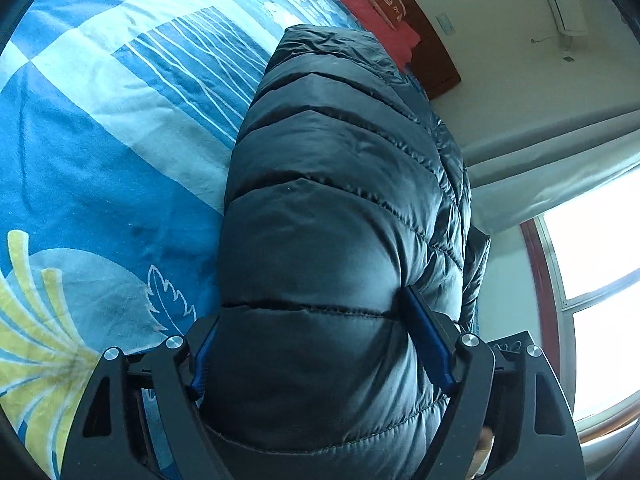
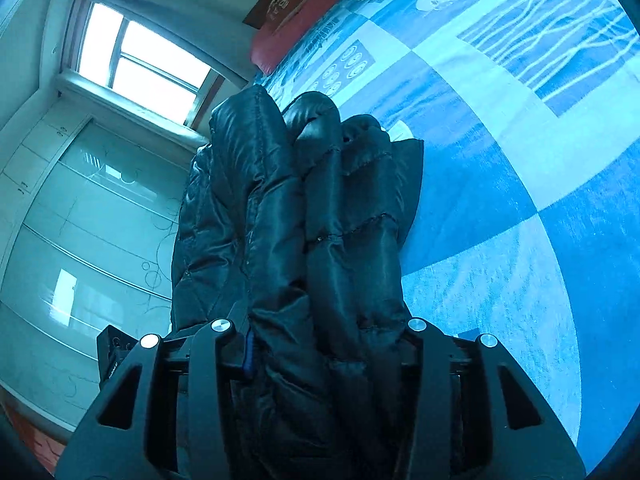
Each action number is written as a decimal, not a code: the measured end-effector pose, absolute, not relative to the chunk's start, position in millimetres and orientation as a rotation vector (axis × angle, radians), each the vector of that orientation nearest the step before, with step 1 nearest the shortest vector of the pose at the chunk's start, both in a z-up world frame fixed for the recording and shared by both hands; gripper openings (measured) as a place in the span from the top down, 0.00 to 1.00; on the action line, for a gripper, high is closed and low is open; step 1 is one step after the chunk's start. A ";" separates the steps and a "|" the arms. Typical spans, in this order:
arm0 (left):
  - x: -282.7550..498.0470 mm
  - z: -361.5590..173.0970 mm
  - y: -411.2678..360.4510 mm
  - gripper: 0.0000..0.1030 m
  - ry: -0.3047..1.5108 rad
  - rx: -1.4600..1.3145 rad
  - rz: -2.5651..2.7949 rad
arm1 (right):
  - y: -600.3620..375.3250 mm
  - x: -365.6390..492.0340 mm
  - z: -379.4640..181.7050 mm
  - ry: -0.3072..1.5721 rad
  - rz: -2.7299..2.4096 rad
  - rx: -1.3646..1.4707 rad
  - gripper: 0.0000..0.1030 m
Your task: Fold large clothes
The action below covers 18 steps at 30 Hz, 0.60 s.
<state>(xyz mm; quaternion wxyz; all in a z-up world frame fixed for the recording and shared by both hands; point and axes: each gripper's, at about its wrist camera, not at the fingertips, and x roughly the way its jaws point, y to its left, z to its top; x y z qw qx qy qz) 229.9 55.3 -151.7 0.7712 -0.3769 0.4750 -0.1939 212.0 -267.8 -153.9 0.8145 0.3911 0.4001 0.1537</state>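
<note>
Spread beneath both grippers is a blue patterned bedspread [image 1: 100, 152]. Between the wide-set fingers of the left gripper [image 1: 320, 344] a bulky black quilted puffer jacket [image 1: 340, 208] is clamped; the right gripper [image 2: 328, 344] pinches bunched layers, apparently so the fold is carried together.

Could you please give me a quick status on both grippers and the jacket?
Left gripper shut on the jacket, a thick padded fold. Right gripper shut on bunched jacket layers. Jacket held over the bedspread. Nothing in the way.
</note>
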 end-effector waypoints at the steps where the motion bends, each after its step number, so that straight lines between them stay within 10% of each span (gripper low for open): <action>1: 231.2 -151.5 55.1 0.23 1.031 -0.821 -0.425 | -267.6 212.2 -153.4 0.855 0.323 0.830 0.54; 18: 217.0 -138.9 91.0 0.21 1.006 -0.830 -0.432 | -280.5 209.9 -141.3 0.890 0.330 0.771 0.31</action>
